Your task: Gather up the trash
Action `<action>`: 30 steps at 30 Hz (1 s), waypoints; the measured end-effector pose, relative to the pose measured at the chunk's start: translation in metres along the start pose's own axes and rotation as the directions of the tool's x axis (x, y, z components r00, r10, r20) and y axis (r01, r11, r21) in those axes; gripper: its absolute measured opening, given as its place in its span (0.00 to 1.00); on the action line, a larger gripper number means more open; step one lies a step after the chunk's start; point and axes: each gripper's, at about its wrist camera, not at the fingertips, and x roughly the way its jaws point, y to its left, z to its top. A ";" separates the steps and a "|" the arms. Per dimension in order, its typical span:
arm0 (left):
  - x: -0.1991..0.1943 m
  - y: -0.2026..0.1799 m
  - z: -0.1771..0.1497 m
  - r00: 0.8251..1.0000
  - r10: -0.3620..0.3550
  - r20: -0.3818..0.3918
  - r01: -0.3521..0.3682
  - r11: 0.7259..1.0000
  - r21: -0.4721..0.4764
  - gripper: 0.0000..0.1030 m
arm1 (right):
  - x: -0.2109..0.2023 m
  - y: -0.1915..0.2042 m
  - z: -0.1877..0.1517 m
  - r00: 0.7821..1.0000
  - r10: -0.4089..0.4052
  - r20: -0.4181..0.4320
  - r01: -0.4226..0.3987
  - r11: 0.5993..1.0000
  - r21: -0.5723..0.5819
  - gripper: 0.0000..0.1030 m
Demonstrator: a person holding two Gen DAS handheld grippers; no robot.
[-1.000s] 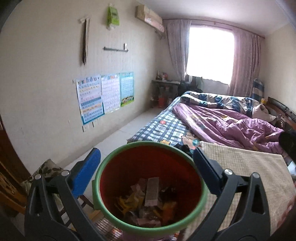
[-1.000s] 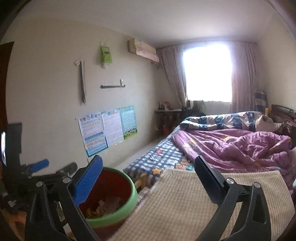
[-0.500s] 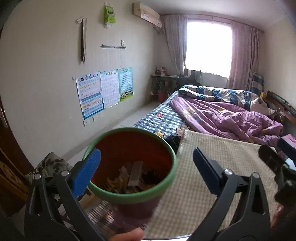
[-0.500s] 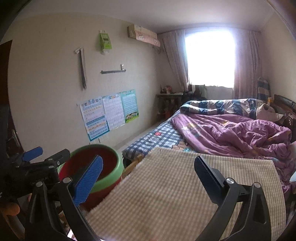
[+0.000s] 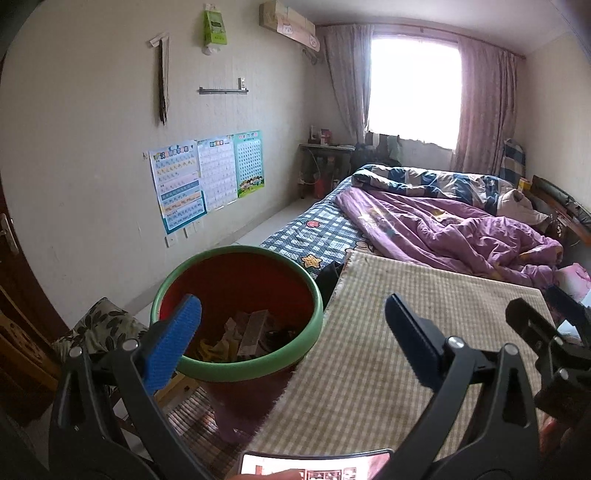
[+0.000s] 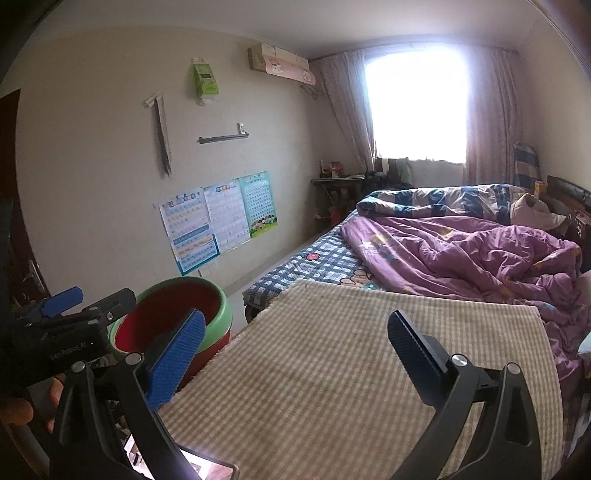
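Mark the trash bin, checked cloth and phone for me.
trash bin [image 5: 312, 295], left wrist view, on the green rim's right side.
checked cloth [image 6: 332, 369], right wrist view, on its bare middle.
phone [image 5: 317, 467], left wrist view, on the lit screen.

We are reading only one piece of lettering: pale print on the black body of the left gripper [image 6: 61, 308], seen from the right wrist view, which looks like "fenRobot AI", though its first letters are unclear. We are seeing rows of characters on the three wall posters [image 5: 207, 177], but they are coming out too small to read. The green pouch [image 5: 214, 26] high on the wall and the phone screen [image 5: 317, 466] at the bottom edge are also showing print too fine to make out.
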 end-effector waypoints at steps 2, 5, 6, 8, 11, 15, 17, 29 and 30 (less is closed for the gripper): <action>0.000 -0.004 0.001 1.000 0.001 -0.002 -0.001 1.000 0.004 0.95 | 0.000 -0.001 0.000 1.000 0.001 0.000 -0.001 1.000 0.000 0.93; 0.000 -0.007 0.002 1.000 -0.001 -0.003 0.001 1.000 0.010 0.95 | -0.001 -0.002 -0.001 1.000 0.001 0.001 -0.001 1.000 0.000 0.93; 0.000 -0.008 0.002 1.000 -0.001 -0.002 0.001 1.000 0.012 0.95 | -0.001 -0.003 -0.001 1.000 0.000 0.001 0.000 1.000 0.001 0.93; -0.001 -0.008 0.002 1.000 -0.002 -0.002 0.002 1.000 0.016 0.95 | -0.001 -0.004 -0.001 1.000 0.001 0.000 -0.001 1.000 0.002 0.93; 0.000 -0.010 0.002 1.000 0.000 -0.005 0.000 1.000 0.021 0.95 | -0.001 -0.007 -0.001 1.000 0.002 -0.002 -0.002 1.000 0.004 0.93; 0.002 -0.012 0.003 1.000 0.002 -0.011 -0.001 1.000 0.021 0.95 | 0.001 -0.012 0.000 1.000 0.003 -0.007 -0.003 1.000 0.006 0.93; 0.003 -0.013 0.002 1.000 0.003 -0.013 -0.003 1.000 0.022 0.95 | 0.002 -0.014 0.000 1.000 0.003 -0.008 -0.003 1.000 0.008 0.93; 0.009 -0.015 0.002 1.000 -0.005 -0.026 0.006 1.000 0.023 0.95 | 0.009 -0.020 -0.003 1.000 0.001 -0.026 -0.001 1.000 0.021 0.93; 0.010 -0.016 0.001 1.000 -0.007 -0.026 0.008 1.000 0.021 0.95 | 0.010 -0.021 -0.004 1.000 -0.003 -0.030 0.004 1.000 0.022 0.93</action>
